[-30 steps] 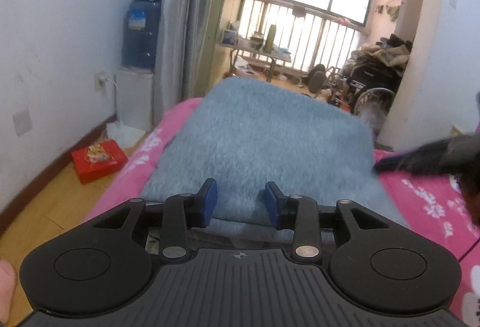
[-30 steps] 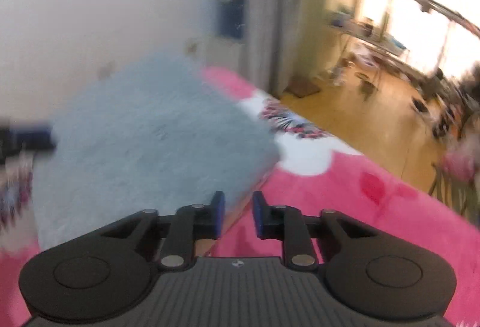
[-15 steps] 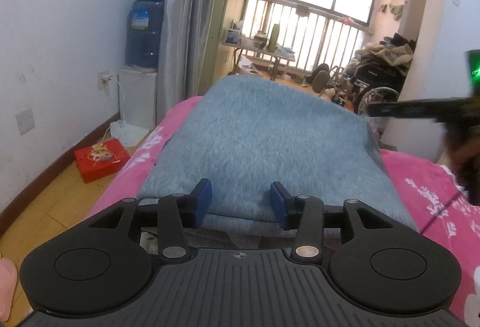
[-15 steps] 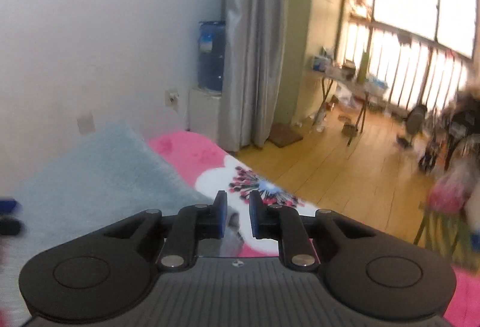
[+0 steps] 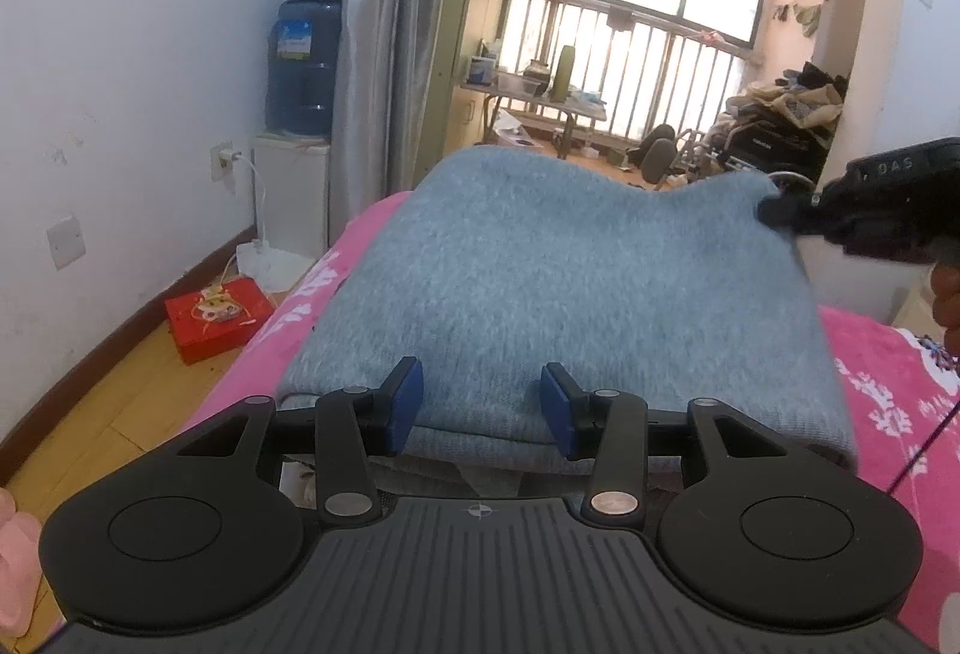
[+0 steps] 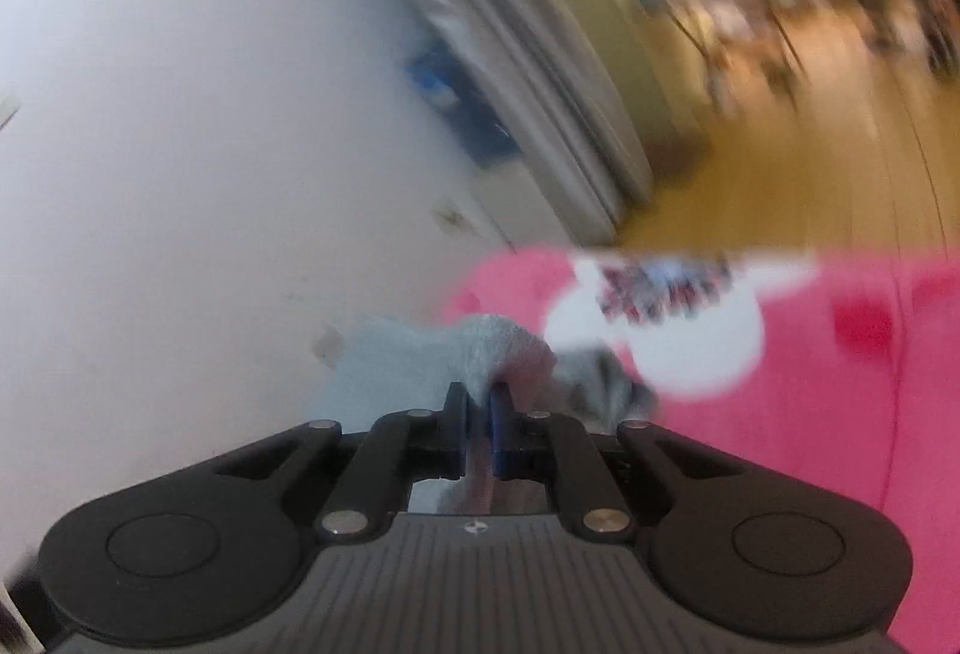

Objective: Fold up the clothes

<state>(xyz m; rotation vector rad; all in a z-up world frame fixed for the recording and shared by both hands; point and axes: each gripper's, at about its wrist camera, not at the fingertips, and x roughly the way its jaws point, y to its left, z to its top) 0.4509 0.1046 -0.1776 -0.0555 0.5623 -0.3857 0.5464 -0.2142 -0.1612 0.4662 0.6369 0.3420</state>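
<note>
A folded grey-blue fleece garment point(image 5: 558, 288) lies on a pink flowered bed cover point(image 5: 888, 390). My left gripper point(image 5: 480, 405) is open, its blue pads either side of the garment's near edge, holding nothing. My right gripper point(image 6: 478, 405) is shut on the garment's far right corner point(image 6: 480, 348); it shows in the left wrist view point(image 5: 774, 207) lifting that corner a little. The right wrist view is blurred by motion.
A white wall runs along the left with a water dispenser point(image 5: 297, 72) and grey curtain point(image 5: 384, 24). A red box point(image 5: 216, 318) lies on the wooden floor point(image 5: 108, 396). A barred window, a table and clutter stand at the far end.
My right gripper has closed on the garment's far right corner and raised it slightly. The left gripper has opened a little wider and stayed at the near edge.
</note>
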